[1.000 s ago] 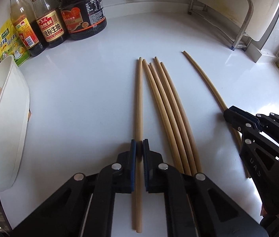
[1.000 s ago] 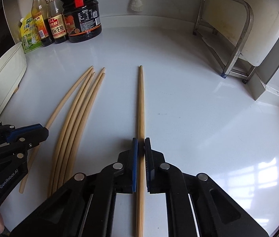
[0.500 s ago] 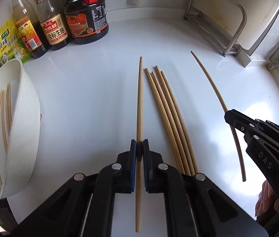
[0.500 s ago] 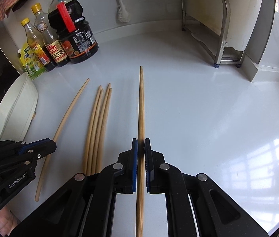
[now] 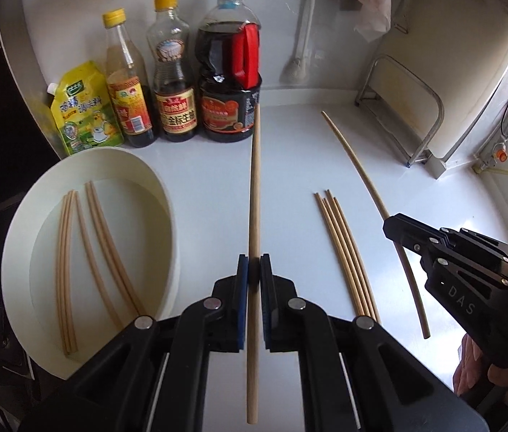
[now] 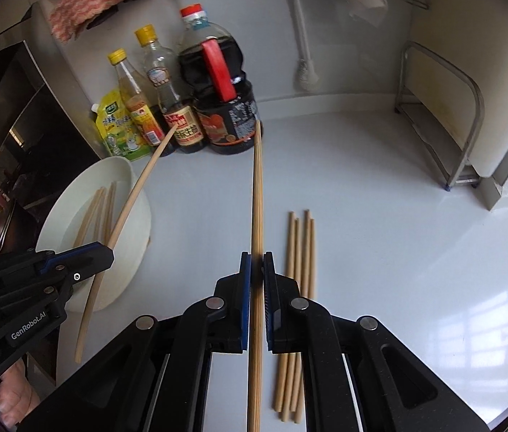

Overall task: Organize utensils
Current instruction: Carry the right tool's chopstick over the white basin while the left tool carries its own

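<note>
My left gripper point(image 5: 253, 266) is shut on a wooden chopstick point(image 5: 254, 198) and holds it above the counter, just right of a white oval bowl point(image 5: 162, 194) that has several chopsticks point(image 5: 88, 252) in it. My right gripper point(image 6: 257, 264) is shut on another chopstick point(image 6: 257, 198), also lifted. Several loose chopsticks point(image 5: 344, 252) lie together on the white counter between the two grippers; they also show in the right wrist view point(image 6: 299, 270). The right gripper point(image 5: 394, 225) with its chopstick point(image 5: 358, 169) shows in the left wrist view, the left gripper point(image 6: 104, 253) in the right wrist view.
Sauce bottles point(image 5: 228, 82) and a yellow pouch point(image 5: 85, 108) stand at the back left by the wall. A metal rack point(image 5: 408, 115) stands at the back right. A stove edge point(image 6: 27, 122) is left of the bowl.
Both grippers have lifted their chopsticks off the counter and moved left toward the bowl. The bowl's inside, with its chopsticks, has come into view.
</note>
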Available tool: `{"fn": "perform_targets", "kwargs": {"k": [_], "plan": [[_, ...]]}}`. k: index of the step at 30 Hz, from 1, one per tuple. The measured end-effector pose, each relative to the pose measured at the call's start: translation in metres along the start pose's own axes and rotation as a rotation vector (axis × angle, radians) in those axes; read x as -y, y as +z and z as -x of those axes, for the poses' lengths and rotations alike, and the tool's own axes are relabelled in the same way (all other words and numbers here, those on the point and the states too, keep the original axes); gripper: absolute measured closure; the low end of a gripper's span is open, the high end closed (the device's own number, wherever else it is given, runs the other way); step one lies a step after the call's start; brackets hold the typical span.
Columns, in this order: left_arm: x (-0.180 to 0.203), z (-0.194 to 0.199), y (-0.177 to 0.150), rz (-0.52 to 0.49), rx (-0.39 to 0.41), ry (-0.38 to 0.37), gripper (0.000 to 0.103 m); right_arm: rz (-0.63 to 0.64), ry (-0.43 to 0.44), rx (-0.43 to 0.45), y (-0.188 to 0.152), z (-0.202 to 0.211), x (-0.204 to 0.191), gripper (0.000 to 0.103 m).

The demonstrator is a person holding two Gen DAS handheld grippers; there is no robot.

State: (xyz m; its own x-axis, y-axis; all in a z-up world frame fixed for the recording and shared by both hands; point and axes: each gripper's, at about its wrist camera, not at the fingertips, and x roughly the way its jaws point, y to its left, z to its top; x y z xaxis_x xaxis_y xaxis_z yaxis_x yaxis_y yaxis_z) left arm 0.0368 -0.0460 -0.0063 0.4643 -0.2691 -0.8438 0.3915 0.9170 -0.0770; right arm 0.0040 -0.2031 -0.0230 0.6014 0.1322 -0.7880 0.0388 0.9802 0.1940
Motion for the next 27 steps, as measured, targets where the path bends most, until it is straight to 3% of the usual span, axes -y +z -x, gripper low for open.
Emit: {"fn": "perform_targets", "kwargs": {"k": [12,19,27], "plan": [[-0.106,0.049,0.01,0.08,0.114,0.04,0.096,0.128,0.086,0.011,0.045,-0.028,-0.11,0.096],[-0.157,0.034,0.003,0.12,0.076,0.083,0.096,0.177,0.158,-0.043,0.049,-0.064,-0.167,0.096],[-0.203,0.004,-0.005,0.199,0.002,0.102,0.096,0.232,0.168,-0.116,0.049,-0.102,-0.208,0.096]]}}
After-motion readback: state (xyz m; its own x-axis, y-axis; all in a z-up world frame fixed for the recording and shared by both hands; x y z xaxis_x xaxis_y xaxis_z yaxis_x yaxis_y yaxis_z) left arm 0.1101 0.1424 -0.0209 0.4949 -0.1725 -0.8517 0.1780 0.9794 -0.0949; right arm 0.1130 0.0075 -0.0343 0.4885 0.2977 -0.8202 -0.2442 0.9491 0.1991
